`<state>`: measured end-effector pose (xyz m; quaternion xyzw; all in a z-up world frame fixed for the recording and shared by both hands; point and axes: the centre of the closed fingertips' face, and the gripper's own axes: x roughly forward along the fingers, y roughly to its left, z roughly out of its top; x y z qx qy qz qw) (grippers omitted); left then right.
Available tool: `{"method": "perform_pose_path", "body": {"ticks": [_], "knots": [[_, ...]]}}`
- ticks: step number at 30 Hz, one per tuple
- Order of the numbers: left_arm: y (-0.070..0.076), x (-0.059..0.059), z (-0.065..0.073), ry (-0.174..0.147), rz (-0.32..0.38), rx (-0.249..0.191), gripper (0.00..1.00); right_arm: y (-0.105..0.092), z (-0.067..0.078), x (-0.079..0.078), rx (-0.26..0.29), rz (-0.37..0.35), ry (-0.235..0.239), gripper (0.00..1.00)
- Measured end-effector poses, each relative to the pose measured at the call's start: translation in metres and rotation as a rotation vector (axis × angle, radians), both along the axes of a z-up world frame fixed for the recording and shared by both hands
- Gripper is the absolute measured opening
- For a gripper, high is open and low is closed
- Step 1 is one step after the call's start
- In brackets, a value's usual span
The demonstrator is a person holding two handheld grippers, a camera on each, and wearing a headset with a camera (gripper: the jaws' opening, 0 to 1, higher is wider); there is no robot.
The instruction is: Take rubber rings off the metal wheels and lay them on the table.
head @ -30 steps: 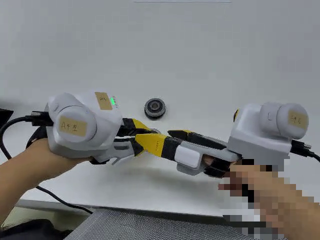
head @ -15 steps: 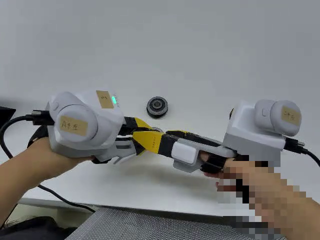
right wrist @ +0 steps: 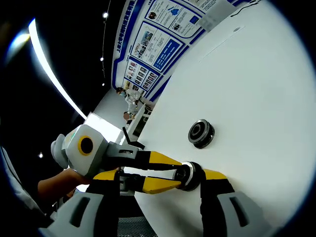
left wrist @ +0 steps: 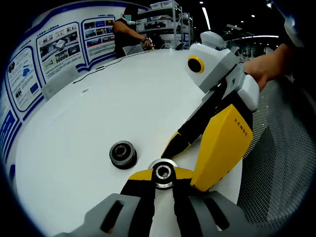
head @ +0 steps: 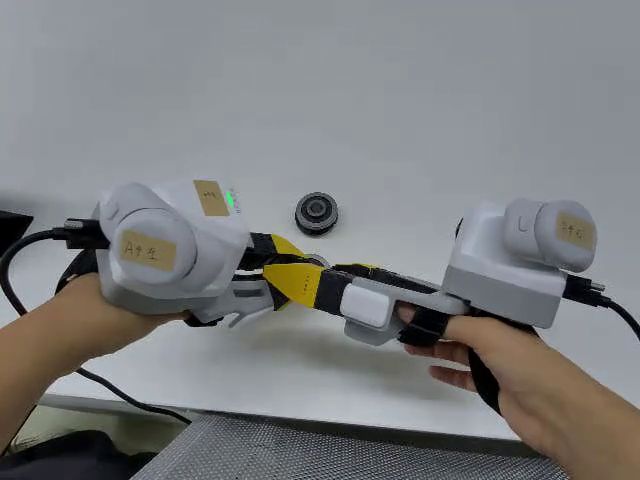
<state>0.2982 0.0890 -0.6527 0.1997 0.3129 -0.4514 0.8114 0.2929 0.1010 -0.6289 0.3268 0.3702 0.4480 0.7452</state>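
Right tongs (head: 300,277) edged leftward — clamped wheel (left wrist: 163,174) mostly hidden behind them.

From my head, the wheel (head: 319,262) I grip is almost wholly hidden behind crossed yellow jaws; only a sliver of rim shows. In the left gripper view, past my left gripper (left wrist: 163,175), the broad jaw of my right gripper (right wrist: 190,177) hides part of the wheel's side, and I cannot tell rubber from metal on it. The second wheel (head: 316,213) is too small for that too. My cable (head: 55,236) runs off the picture's edge, beside a dark thing (head: 8,228) cut short. The posters (left wrist: 59,47) carry print too small to read.
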Motion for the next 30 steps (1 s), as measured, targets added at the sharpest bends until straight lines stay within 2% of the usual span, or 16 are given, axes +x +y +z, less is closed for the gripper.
{"method": "perform_pose_path", "body": {"ticks": [8, 13, 23, 28, 30], "knots": [[-0.0004, 0.0001, 0.0002, 0.0, -0.005, 0.006, 0.12, 0.0003, -0.0005, 0.0008, -0.009, -0.003, 0.033, 0.69], [-0.0006, 0.0001, 0.0003, 0.0, -0.005, 0.006, 0.12, 0.0008, 0.0004, -0.0006, -0.009, 0.005, 0.029, 0.7], [-0.0006, -0.0002, 0.0002, 0.0, -0.004, 0.006, 0.12, -0.0011, 0.0017, -0.0073, -0.005, 0.038, 0.061, 0.67], [-0.0003, -0.0002, -0.0001, 0.001, -0.004, 0.006, 0.12, 0.0, 0.0027, -0.0083, -0.002, 0.039, 0.055, 0.68], [-0.0001, -0.0003, -0.0002, 0.002, -0.004, 0.006, 0.12, -0.0002, 0.0036, -0.0086, 0.007, 0.039, 0.066, 0.68]]}}
